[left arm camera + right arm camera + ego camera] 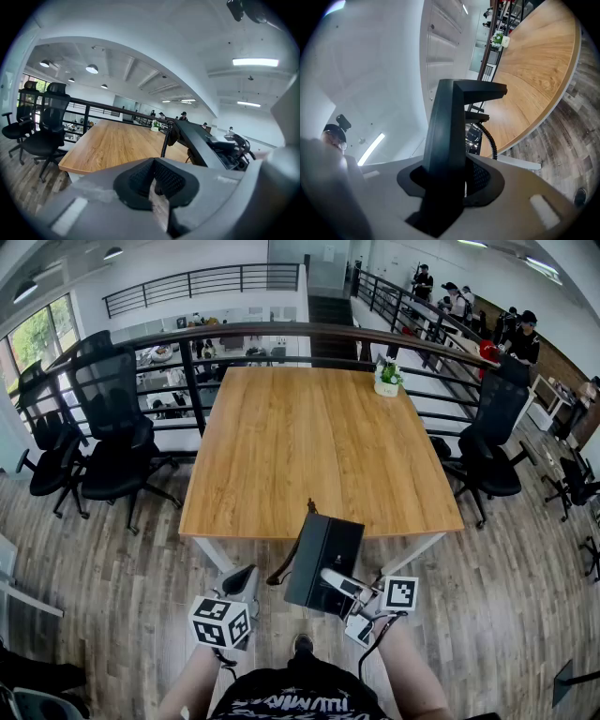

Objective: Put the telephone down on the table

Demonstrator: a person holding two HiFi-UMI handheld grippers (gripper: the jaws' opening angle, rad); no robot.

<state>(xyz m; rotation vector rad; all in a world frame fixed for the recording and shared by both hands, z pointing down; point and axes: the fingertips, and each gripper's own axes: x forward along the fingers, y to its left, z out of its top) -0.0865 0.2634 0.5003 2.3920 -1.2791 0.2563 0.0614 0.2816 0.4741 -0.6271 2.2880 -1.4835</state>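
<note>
The black telephone [323, 559] hangs just in front of the near edge of the wooden table [309, 446], tilted, with its coiled cord [281, 570] dangling to its left. My right gripper [339, 583] is shut on the telephone's near edge. In the right gripper view the telephone body [447, 131] stands up between the jaws of the right gripper [450, 187], with the cord [487, 138] behind it. My left gripper [239, 579] is beside the telephone, apart from it. In the left gripper view the left gripper [157, 187] has its pads together, nothing between them, and the telephone [201, 140] is to its right.
A small potted plant [386, 381] stands at the table's far right corner. Black office chairs stand left [112, 427] and right [492, 446] of the table. A dark railing [244, 334] runs behind it. Several people [459, 301] are far off at the back right.
</note>
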